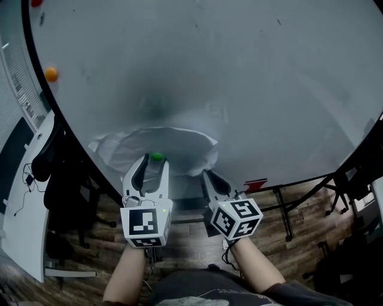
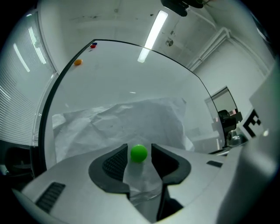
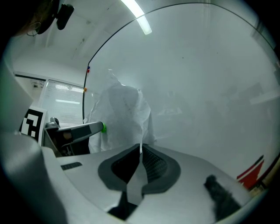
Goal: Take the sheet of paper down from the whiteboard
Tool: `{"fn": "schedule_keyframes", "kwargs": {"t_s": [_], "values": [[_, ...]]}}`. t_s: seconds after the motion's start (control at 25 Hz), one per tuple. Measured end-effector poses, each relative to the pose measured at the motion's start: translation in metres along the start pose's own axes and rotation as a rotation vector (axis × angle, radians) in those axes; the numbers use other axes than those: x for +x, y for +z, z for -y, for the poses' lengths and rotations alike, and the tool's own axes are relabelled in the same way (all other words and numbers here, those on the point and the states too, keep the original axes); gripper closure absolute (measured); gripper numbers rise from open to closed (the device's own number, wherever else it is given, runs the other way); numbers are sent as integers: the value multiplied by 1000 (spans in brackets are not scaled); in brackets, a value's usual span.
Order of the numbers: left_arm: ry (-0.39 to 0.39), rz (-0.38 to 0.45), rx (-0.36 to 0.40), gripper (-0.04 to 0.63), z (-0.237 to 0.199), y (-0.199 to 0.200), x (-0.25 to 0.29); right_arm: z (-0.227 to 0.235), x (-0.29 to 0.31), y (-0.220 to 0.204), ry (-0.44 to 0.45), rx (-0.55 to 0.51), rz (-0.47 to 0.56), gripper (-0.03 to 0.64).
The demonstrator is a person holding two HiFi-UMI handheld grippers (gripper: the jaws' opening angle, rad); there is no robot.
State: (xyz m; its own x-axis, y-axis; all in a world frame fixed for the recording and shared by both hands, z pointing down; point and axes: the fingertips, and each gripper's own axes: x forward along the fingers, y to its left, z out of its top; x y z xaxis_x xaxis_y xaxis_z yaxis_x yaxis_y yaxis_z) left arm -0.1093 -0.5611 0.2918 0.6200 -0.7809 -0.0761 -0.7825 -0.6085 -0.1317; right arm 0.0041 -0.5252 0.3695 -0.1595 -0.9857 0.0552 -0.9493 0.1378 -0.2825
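Observation:
A crumpled white sheet of paper [image 1: 173, 140] hangs low on the whiteboard [image 1: 239, 72]. A small green magnet [image 1: 157, 157] sits on the sheet. My left gripper [image 1: 152, 166] points level at the board with its jaws apart on either side of the green magnet [image 2: 139, 153], a thin gap showing on each side. The paper [image 2: 131, 122] spreads behind and under those jaws. My right gripper [image 1: 209, 176] is to the right, shut on the sheet's edge [image 3: 141, 151], which runs as a strip between its pads. From the right gripper view the left gripper [image 3: 83, 129] shows beside the paper [image 3: 122, 118].
An orange magnet [image 1: 51, 74] and a red one [image 1: 36, 2] sit near the board's upper left edge. A red object [image 1: 256, 184] lies on the board's lower ledge at right. A black chair [image 1: 57, 173] and white desk [image 1: 24, 197] stand left; stand legs [image 1: 287, 209] are right.

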Motion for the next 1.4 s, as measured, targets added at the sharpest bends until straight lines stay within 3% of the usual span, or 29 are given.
{"fn": "schedule_keyframes", "kwargs": {"t_s": [0.52,0.96,1.16,1.4], "values": [[149,-17,12,453,-5,-6,8,-1,1,0,49,-12,-19,581],[138,-50,-34,469,-6,-11,4,-2,-5,3,105,-8,-26,594],[178,-107,-56,469,-7,-30,-27,-6,-12,-9,155,-24,-75,595],[283,-209,-114,469,2,-73,-88,-10,-23,-38,229,-73,-165,595]]}}
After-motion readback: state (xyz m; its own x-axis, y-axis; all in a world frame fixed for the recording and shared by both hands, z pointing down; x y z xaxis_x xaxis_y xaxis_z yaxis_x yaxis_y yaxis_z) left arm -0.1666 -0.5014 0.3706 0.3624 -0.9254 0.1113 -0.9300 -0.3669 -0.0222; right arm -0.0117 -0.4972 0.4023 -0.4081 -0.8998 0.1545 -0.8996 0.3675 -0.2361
